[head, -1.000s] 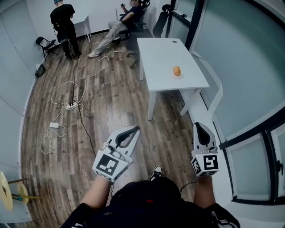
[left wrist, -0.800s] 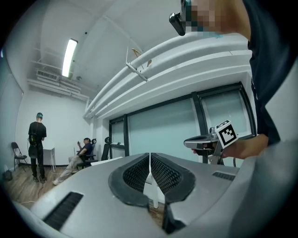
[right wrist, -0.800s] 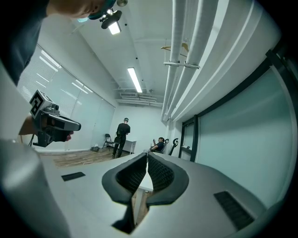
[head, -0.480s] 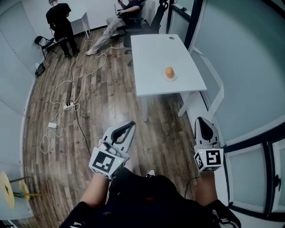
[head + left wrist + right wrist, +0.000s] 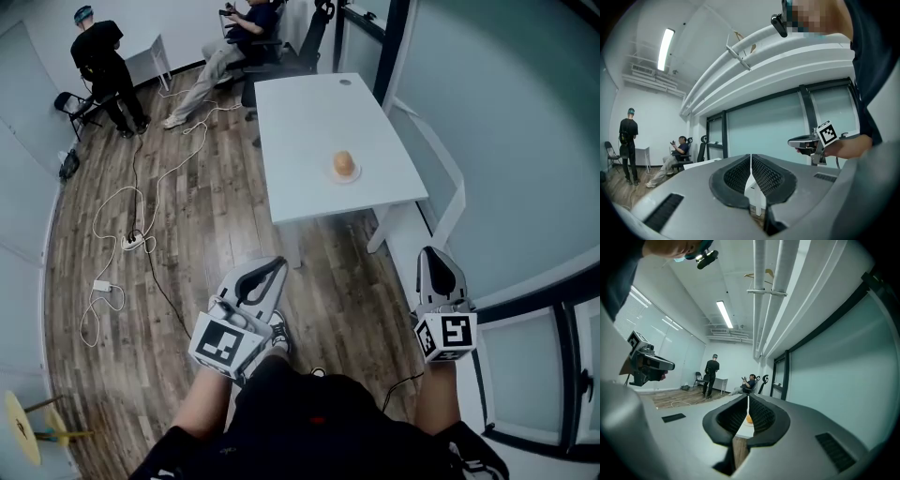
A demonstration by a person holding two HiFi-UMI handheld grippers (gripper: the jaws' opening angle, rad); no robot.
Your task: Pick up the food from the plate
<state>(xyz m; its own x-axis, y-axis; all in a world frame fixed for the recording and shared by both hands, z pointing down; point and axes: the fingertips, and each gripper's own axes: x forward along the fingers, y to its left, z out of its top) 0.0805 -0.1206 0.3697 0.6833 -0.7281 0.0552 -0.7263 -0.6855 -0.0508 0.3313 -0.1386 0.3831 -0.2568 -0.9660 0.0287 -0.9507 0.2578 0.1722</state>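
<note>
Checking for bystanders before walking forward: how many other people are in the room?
2. One standing person is at the far left, near a folding chair. One seated person is beyond the far end of the white table. Others could be out of frame.

Both grippers same build: left gripper (image 5: 277, 265) and right gripper (image 5: 434, 255) have light grey tapered shells. Fingers (image 5: 738, 176) are lined with black ribbed pads. Each has 1 white cube (image 5: 229, 345) with black square markers. Wearer: black top (image 5: 309, 427), dark sleeves (image 5: 161, 461).
</note>
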